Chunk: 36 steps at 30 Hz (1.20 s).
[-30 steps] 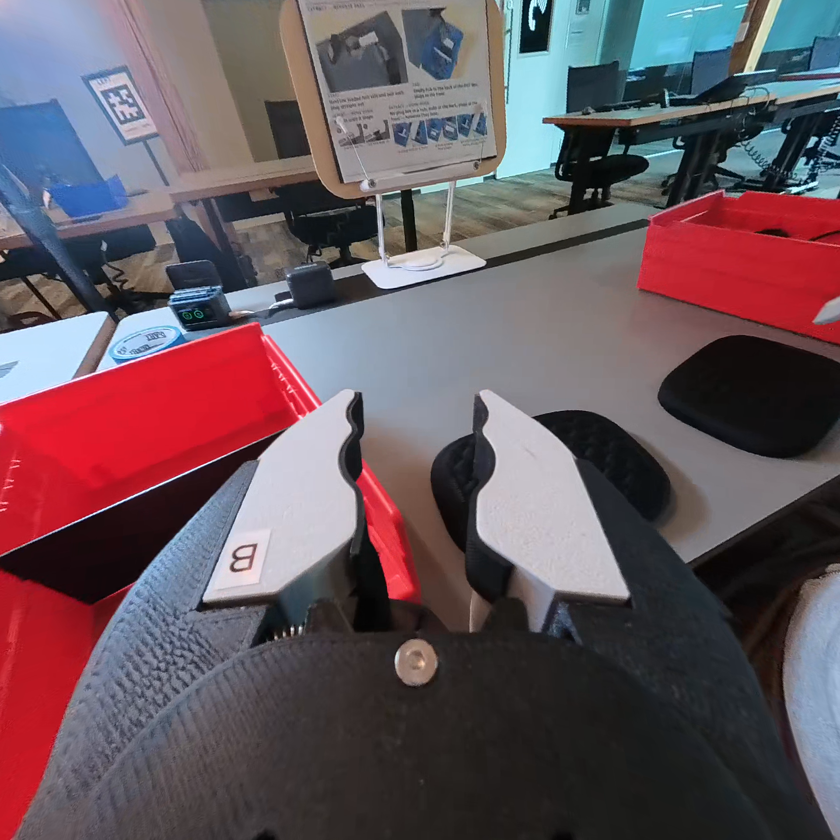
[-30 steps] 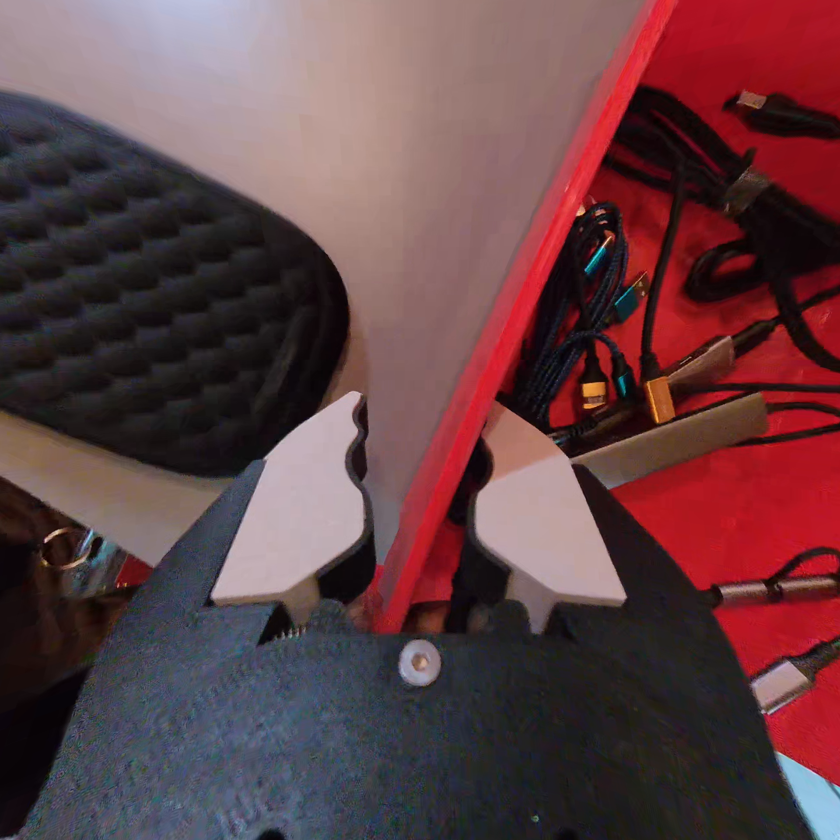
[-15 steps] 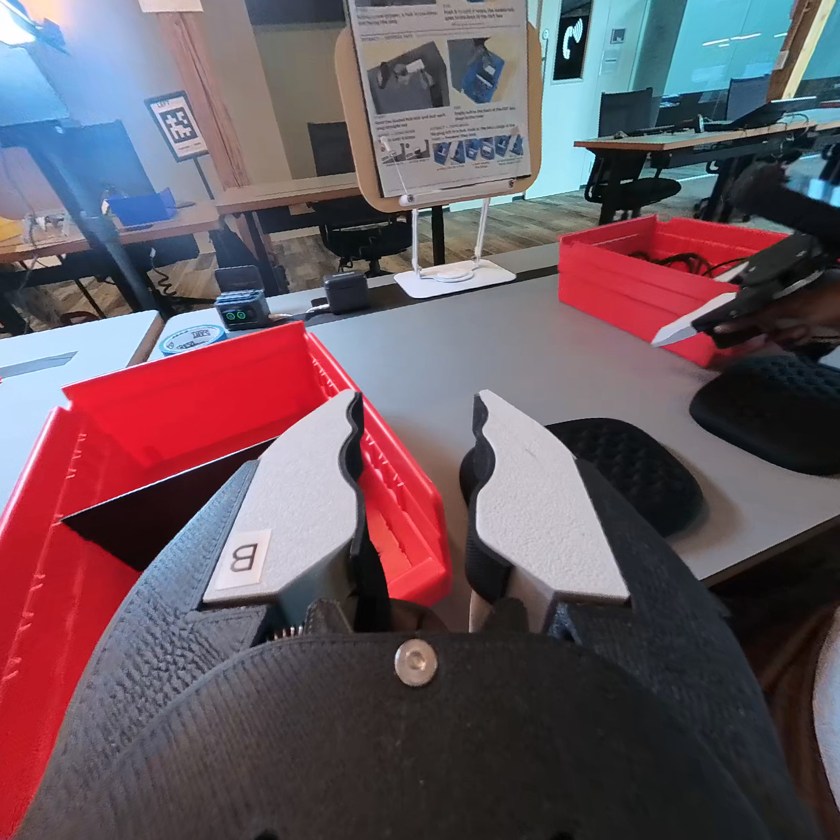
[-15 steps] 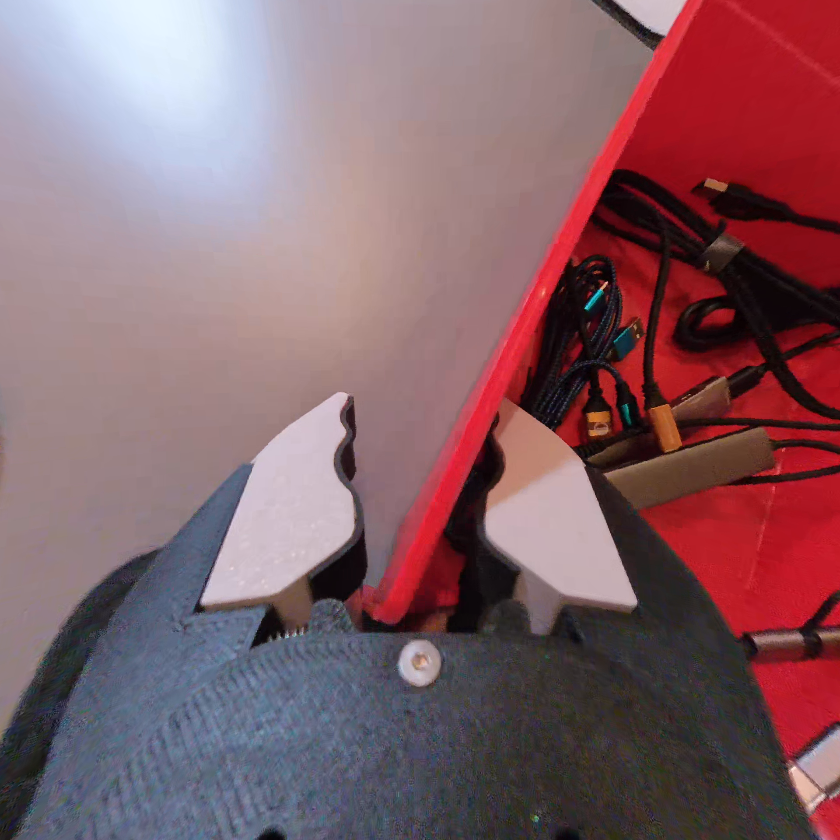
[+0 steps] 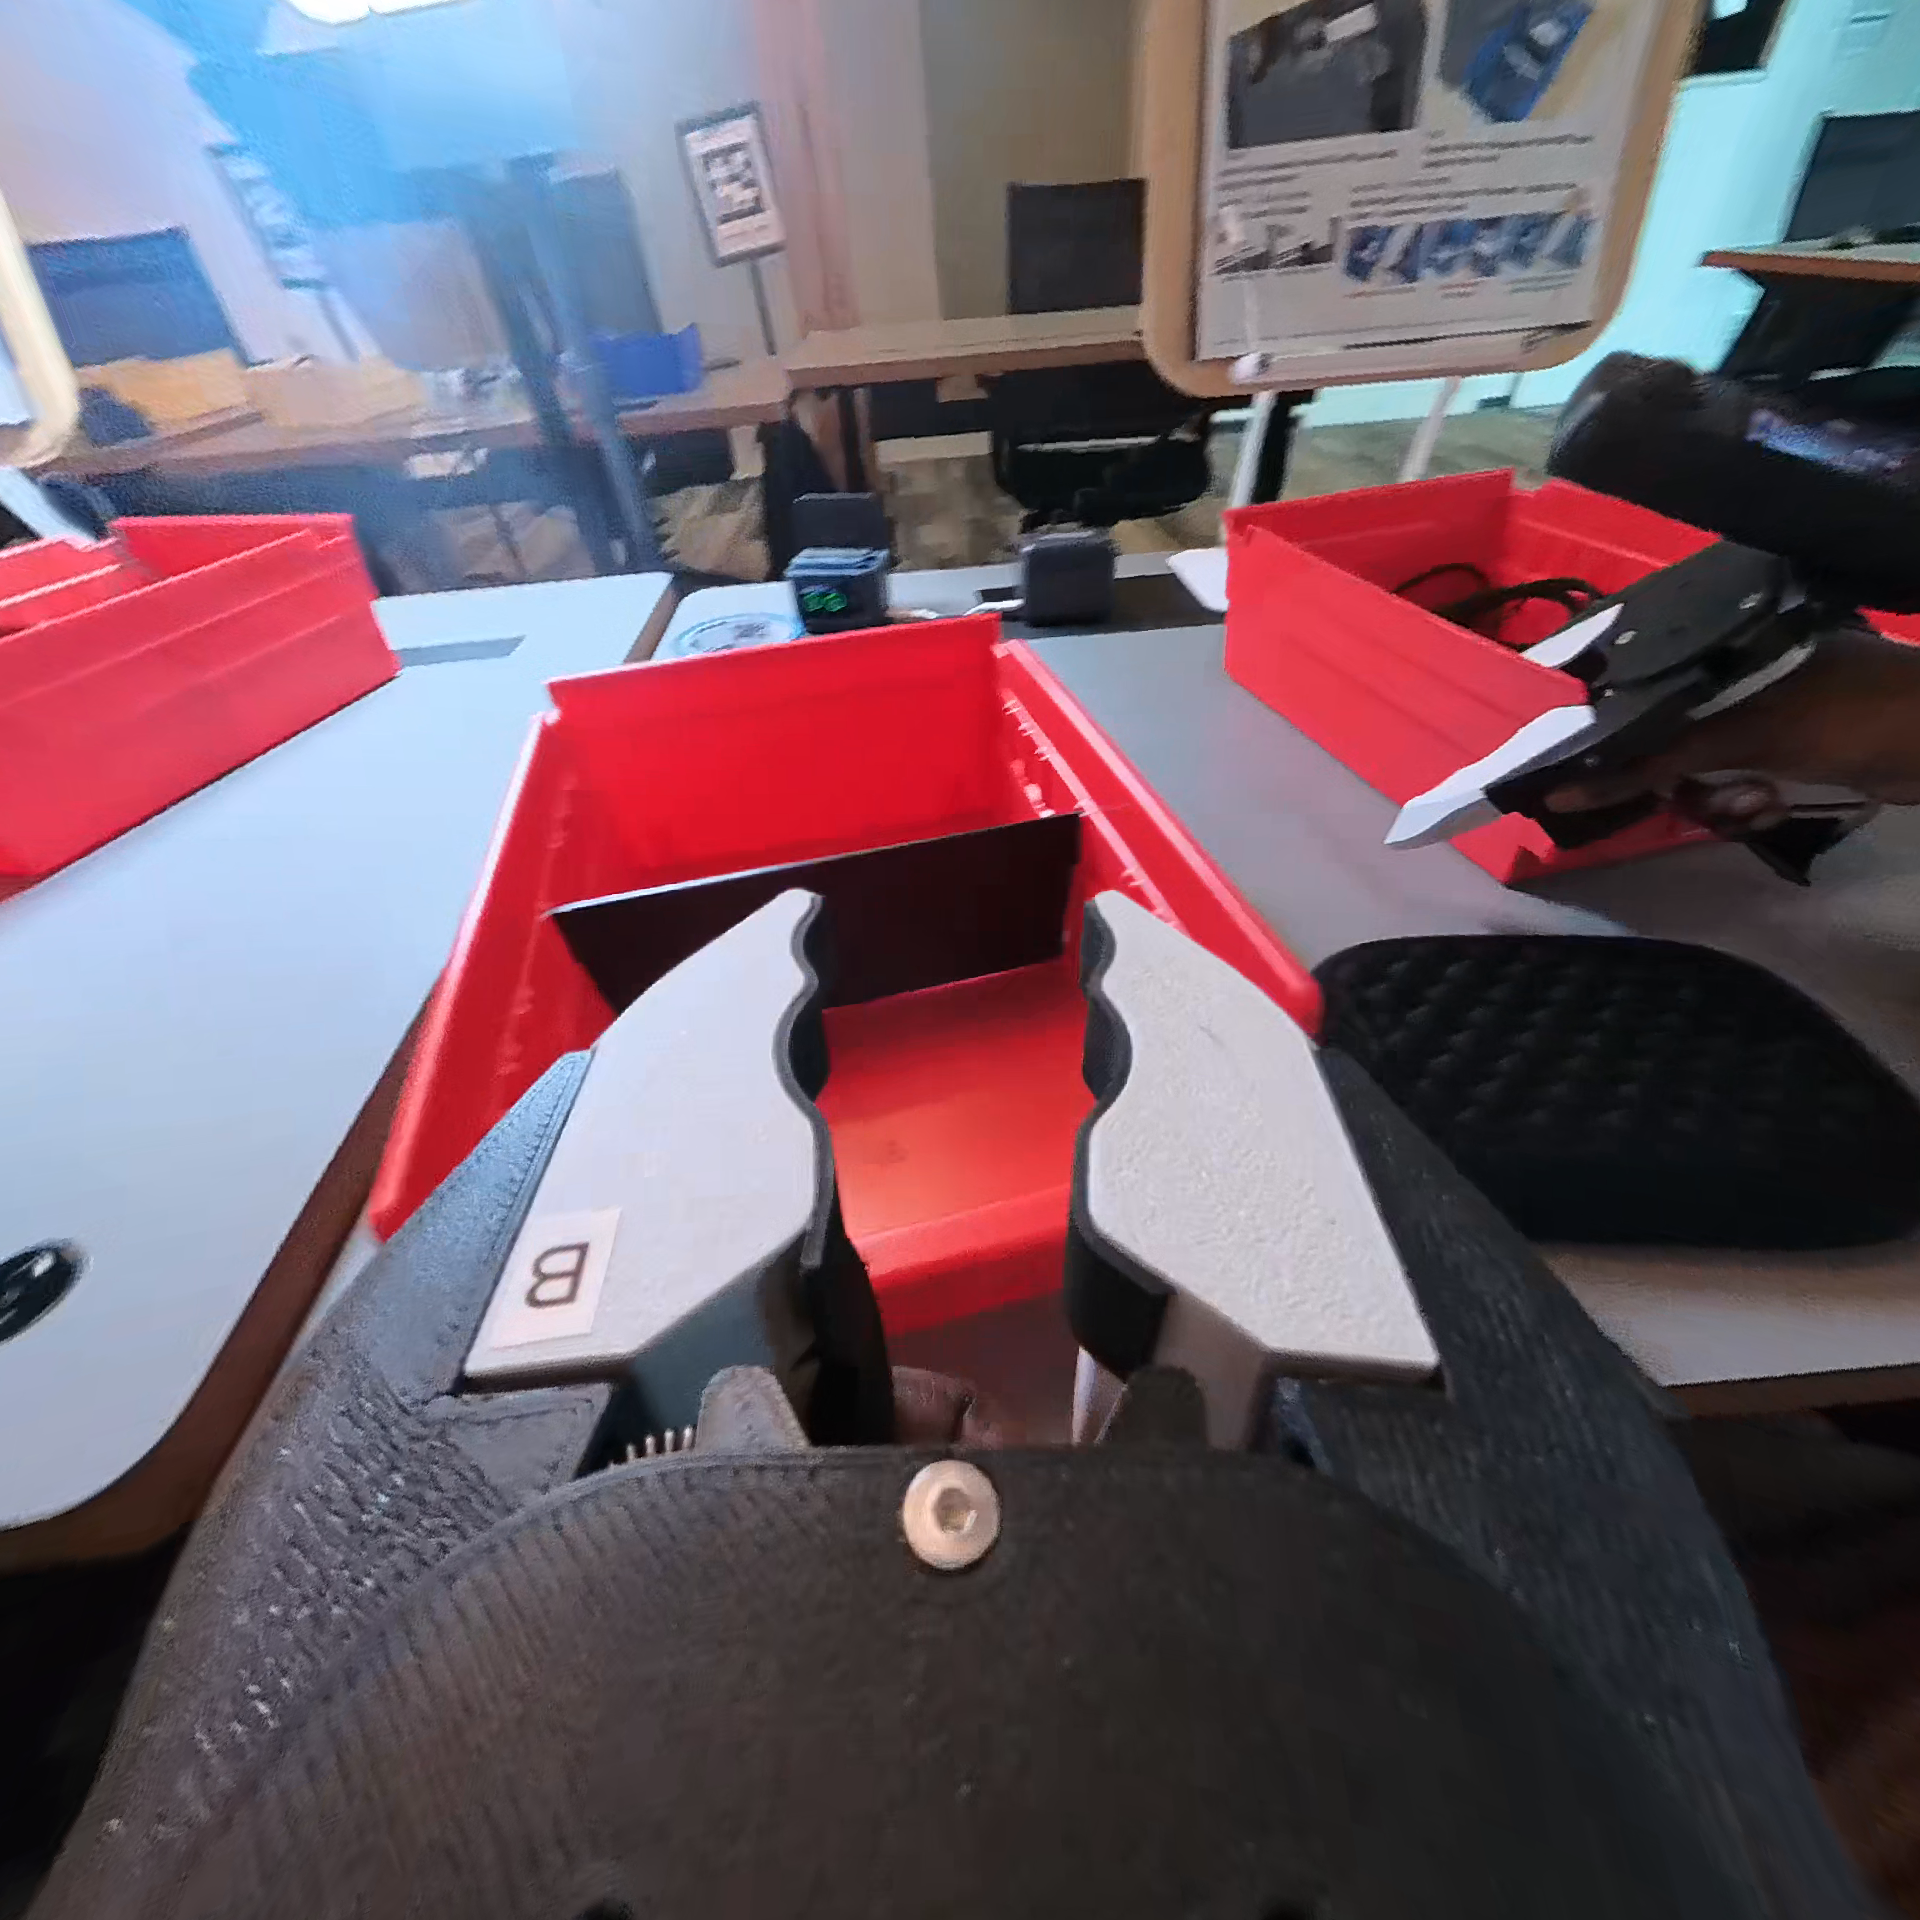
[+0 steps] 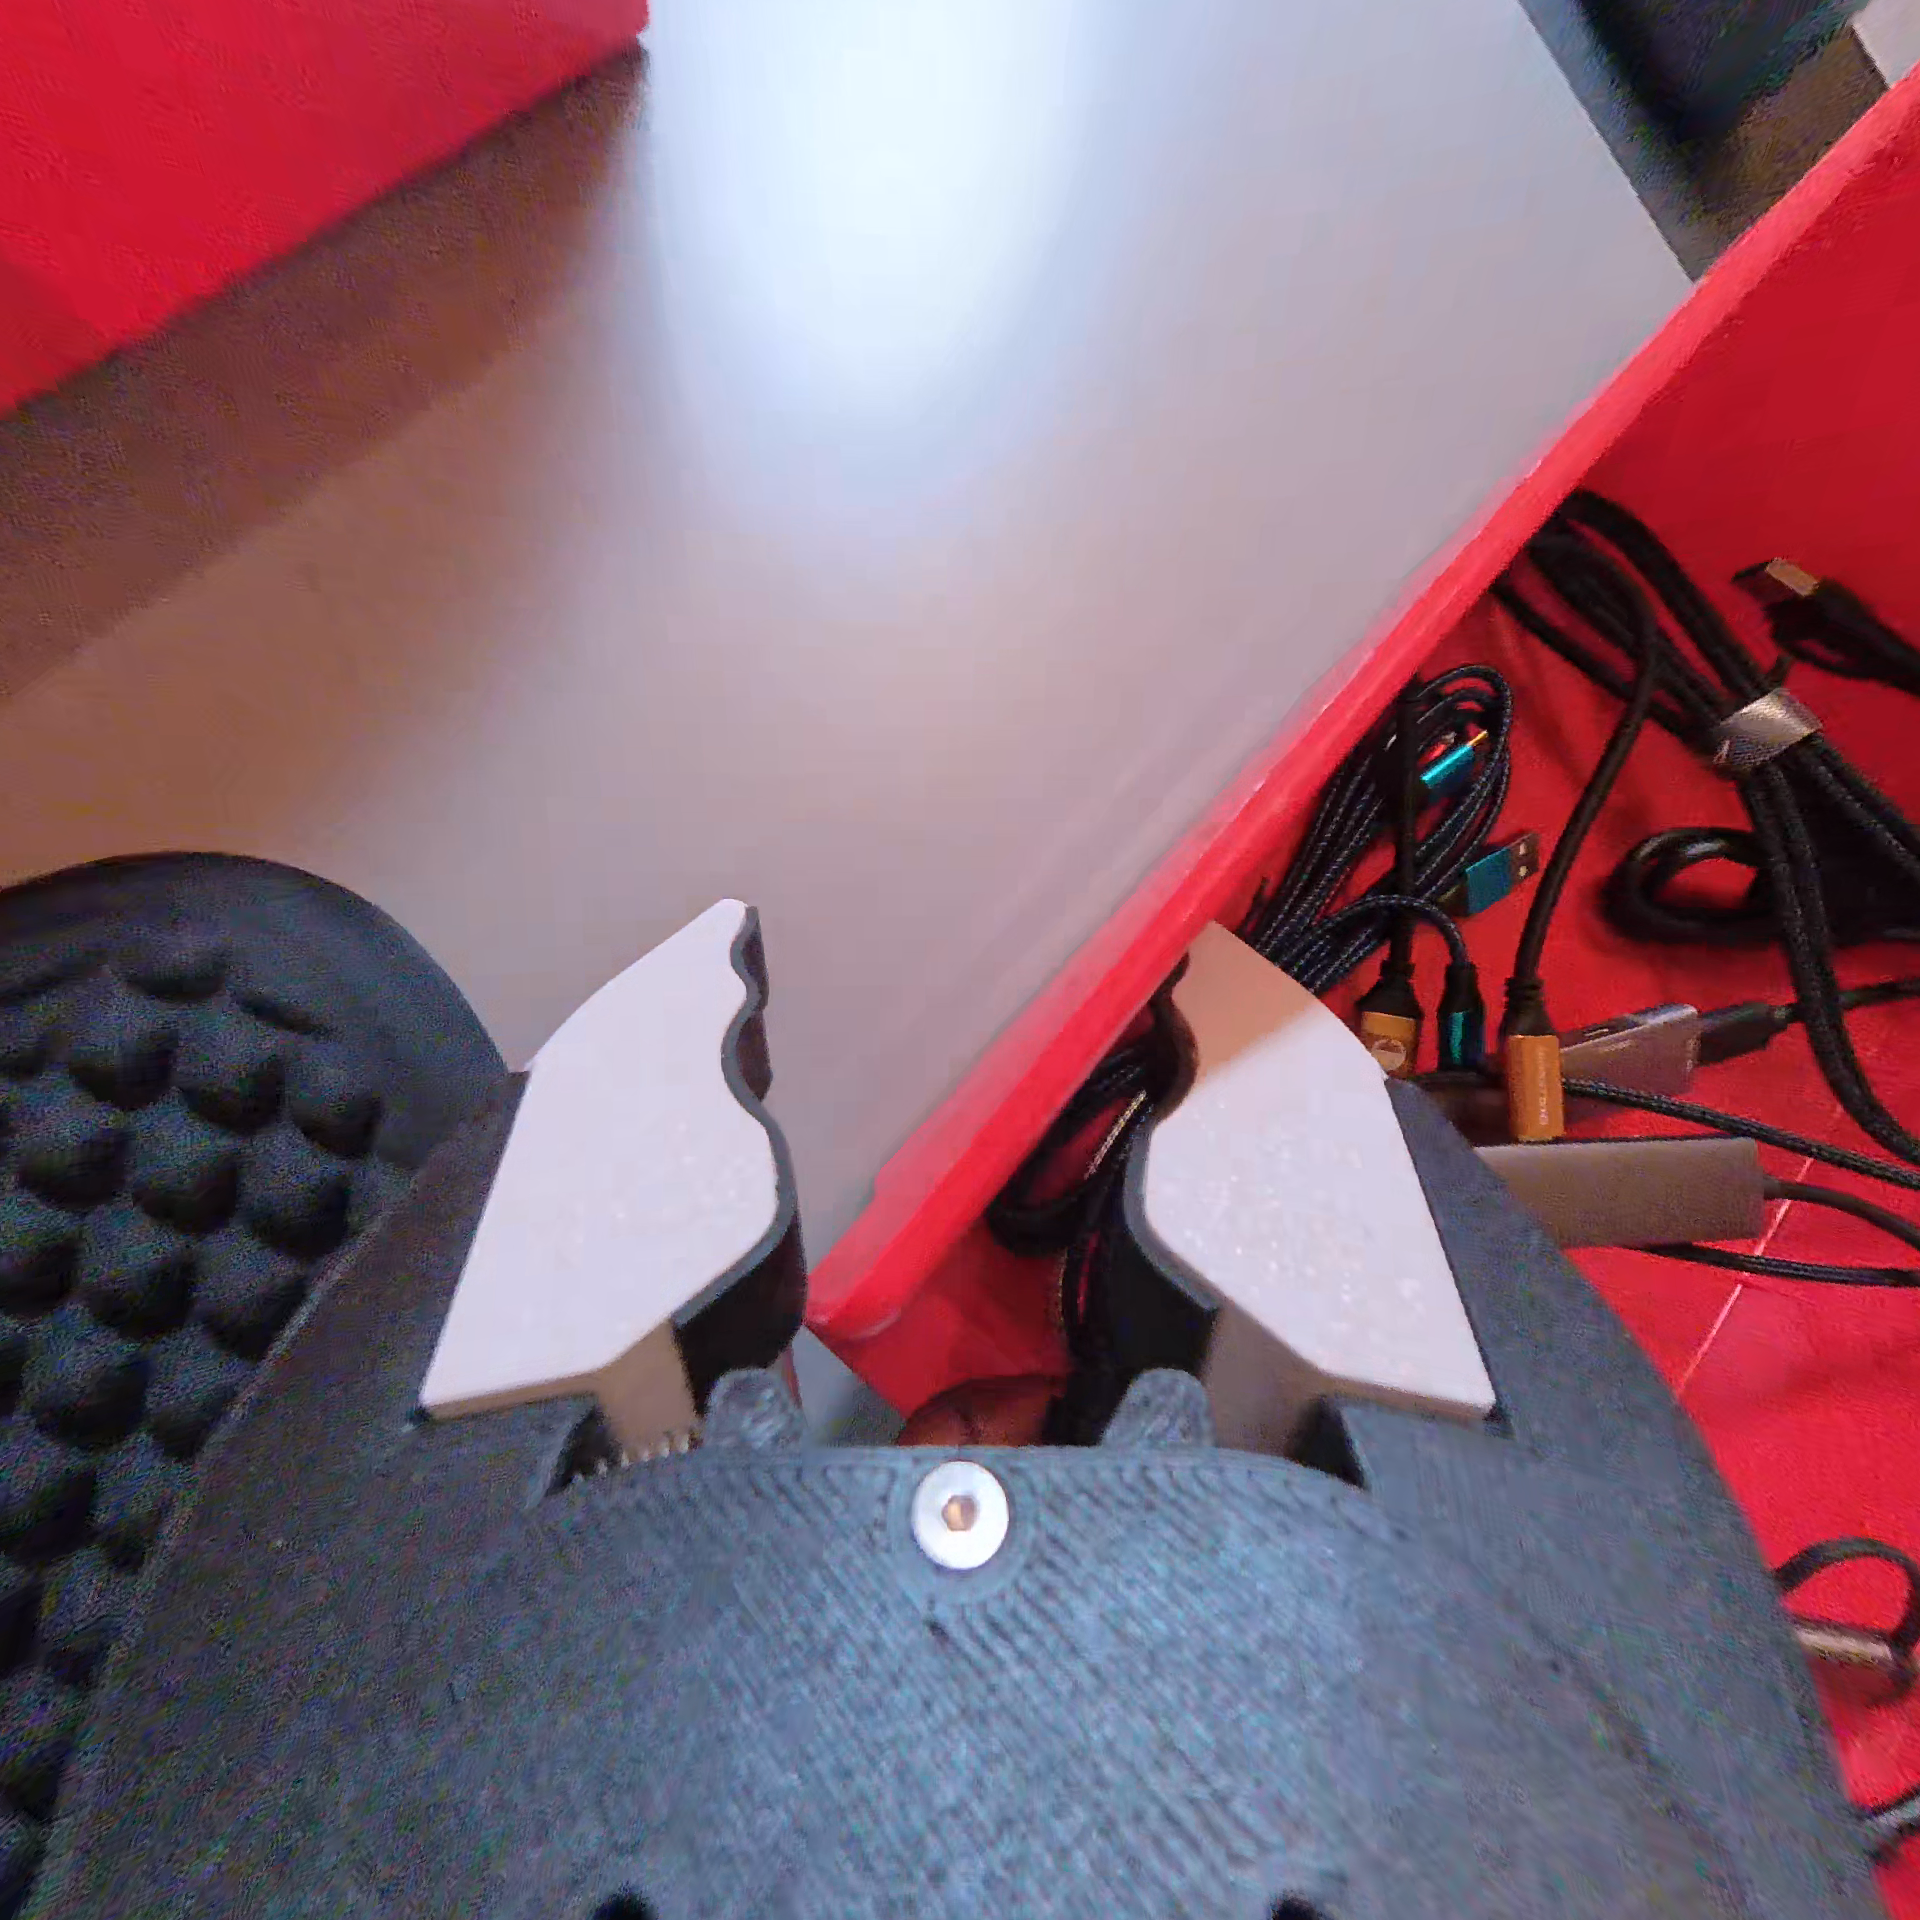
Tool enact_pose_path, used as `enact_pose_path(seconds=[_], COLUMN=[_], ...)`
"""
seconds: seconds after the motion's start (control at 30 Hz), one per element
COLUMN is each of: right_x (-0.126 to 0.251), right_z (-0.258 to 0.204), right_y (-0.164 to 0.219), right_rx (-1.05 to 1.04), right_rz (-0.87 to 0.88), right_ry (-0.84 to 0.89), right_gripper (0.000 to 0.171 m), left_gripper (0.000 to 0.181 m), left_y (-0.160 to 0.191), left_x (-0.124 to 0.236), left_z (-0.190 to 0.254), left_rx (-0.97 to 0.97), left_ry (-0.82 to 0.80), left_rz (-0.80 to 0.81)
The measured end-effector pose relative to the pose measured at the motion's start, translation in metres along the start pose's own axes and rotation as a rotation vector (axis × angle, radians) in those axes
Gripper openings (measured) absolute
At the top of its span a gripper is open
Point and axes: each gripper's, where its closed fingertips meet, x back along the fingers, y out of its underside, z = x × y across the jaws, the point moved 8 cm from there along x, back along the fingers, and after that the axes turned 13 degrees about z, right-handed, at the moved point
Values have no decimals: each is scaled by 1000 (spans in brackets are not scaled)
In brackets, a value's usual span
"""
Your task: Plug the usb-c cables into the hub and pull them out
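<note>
In the right wrist view a red bin holds several braided cables with teal and orange plugs and a grey hub. My right gripper is open and empty, straddling the bin's near wall, one finger inside above the cables. It also shows in the left wrist view at that cable bin. My left gripper is open and empty, above the near end of an empty red bin with a black divider.
Two black foam pads lie on the grey table, one in the left wrist view and one in the right wrist view. Another red bin stands on the table at far left. A sign on a stand and small devices are at the back. Some 30 cm of space lies between my two pairs of fingers.
My left gripper has swung left, from over the pad to over the empty red bin. My right gripper has moved back a little along the cable bin's wall; the pad shows again.
</note>
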Motion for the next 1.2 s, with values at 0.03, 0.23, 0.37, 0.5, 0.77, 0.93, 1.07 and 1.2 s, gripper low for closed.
enact_pose_path(seconds=[0.03,0.23,0.37,0.5,0.77,0.93,1.07,1.2], right_x=[-5,-34,-48,-60,-25,29,41,44], right_z=[-6,-34,-49,-56,-53,-67,-108,-132], right_y=[-6,-38,-51,-62,-83,-74,-46,-34], right_rx=[6,63,139,113,108,-179,-260,-127], right_rz=[8,15,22,93,487,695,820,845], right_ry=[-17,-107,-155,-215,-192,-348,-448,-330], right_gripper=[71,72,72,71,61,90,110,109], left_gripper=[47,47,47,47,52,53,14,41], left_y=[3,17,19,24,43,71,70,56], left_x=[2,12,18,21,25,15,22,28], left_z=[-7,-36,-44,-51,-71,-80,-75,-72], left_rx=[-3,36,28,37,55,174,307,297], left_ry=[-41,-215,-264,-303,-437,-434,-302,-272], left_rz=[-13,-52,-69,-91,-149,-40,-106,-71])
